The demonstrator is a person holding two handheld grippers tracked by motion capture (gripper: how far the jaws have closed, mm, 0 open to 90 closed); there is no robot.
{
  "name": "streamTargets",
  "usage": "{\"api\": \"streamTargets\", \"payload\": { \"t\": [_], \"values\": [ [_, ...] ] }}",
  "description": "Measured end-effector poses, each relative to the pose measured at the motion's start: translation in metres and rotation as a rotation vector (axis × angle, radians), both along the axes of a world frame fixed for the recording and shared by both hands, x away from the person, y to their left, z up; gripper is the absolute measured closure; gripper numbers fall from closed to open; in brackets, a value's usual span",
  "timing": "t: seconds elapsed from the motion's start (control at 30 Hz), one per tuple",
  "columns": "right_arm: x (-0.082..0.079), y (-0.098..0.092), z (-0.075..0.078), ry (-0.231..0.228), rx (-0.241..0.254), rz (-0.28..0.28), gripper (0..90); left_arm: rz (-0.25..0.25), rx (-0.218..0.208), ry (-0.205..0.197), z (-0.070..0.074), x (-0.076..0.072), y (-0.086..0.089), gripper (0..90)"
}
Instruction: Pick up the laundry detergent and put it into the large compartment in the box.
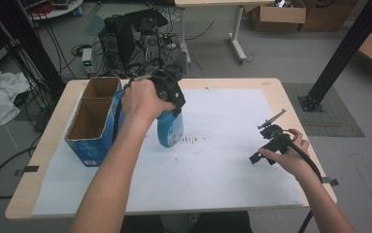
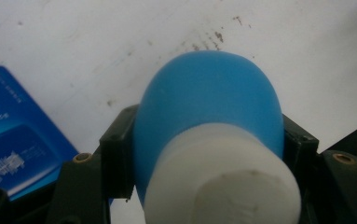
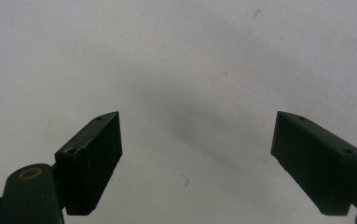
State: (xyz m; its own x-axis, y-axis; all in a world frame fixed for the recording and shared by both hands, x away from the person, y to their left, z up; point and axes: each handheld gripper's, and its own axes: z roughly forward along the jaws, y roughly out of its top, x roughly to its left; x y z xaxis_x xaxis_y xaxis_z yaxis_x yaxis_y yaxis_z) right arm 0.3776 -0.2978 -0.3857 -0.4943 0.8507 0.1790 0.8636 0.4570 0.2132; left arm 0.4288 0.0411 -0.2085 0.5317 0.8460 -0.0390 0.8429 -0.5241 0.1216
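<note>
— At left of frame in the high view: blue cardboard box [image 1: 92, 127], top open, two empty compartments, standing on the white paper sheet [image 1: 232, 145] over the table [image 1: 47, 126].

— Just right of it, centre-left: left gripper [image 1: 170, 97] clamped on a blue bottle [image 1: 170, 128], jaws pressed to either side below the white cap [image 2: 223, 182]. Appears lifted, or barely touching the sheet; cannot tell which.

— Risks there?

— Rounded, smooth plastic, held near the top only. Likely to swing or slip through the jaws if tilted or jerked. Close to the box wall, too; could clip the rim and tip the carton if carried across too low.

— And at right of frame?

— Right gripper [image 1: 271, 141] held low over the paper near the table's right edge, jaws wide apart, nothing between them. Well apart from the bottle, so no help if the grip fails. Trailing cable [image 1: 305, 158] looping off the edge; possible snag.
</note>
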Motion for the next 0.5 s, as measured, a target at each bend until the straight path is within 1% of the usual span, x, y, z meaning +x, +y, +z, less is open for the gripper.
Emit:
{"api": "streamTargets", "payload": {
  "t": [0.03, 0.07, 0.13, 0.17, 0.2, 0.23, 0.3, 0.37, 0.43, 0.47, 0.5],
  "values": [
    [0.000, 0.000, 0.001, -0.003, 0.003, -0.001, 16.4, 0.025, -0.007, 0.001, 0.010, 0.000, 0.008, 38.0],
    [0.000, 0.000, 0.001, -0.003, 0.003, -0.001, 16.4, 0.025, -0.007, 0.001, 0.010, 0.000, 0.008, 38.0],
    [0.000, -0.001, 0.001, -0.005, 0.002, -0.002, 16.4, 0.053, -0.010, -0.001, 0.021, -0.001, 0.017, 38.0],
    [0.001, -0.001, 0.001, -0.005, 0.006, -0.003, 16.4, 0.080, -0.017, -0.011, 0.031, -0.001, 0.024, 38.0],
    [0.001, -0.001, 0.001, -0.005, 0.006, -0.003, 16.4, 0.080, -0.017, -0.011, 0.031, -0.001, 0.024, 38.0],
    [0.001, -0.002, 0.001, -0.007, 0.007, -0.003, 16.4, 0.115, -0.025, -0.022, 0.041, -0.002, 0.034, 38.0],
    [0.001, -0.002, 0.001, -0.006, 0.011, -0.005, 16.4, 0.145, -0.030, -0.038, 0.052, -0.004, 0.044, 38.0],
    [0.002, -0.002, 0.002, -0.008, 0.012, -0.003, 16.4, 0.178, -0.037, -0.045, 0.060, -0.005, 0.054, 38.0],
    [0.002, -0.002, 0.002, -0.008, 0.015, -0.004, 16.4, 0.199, -0.036, -0.054, 0.068, -0.005, 0.064, 38.0],
    [0.002, -0.002, 0.002, -0.008, 0.015, -0.004, 16.4, 0.199, -0.036, -0.054, 0.068, -0.005, 0.064, 38.0],
    [0.002, -0.001, 0.003, -0.008, 0.019, -0.007, 16.4, 0.237, -0.047, -0.070, 0.074, -0.006, 0.075, 38.0]
  ]
}}
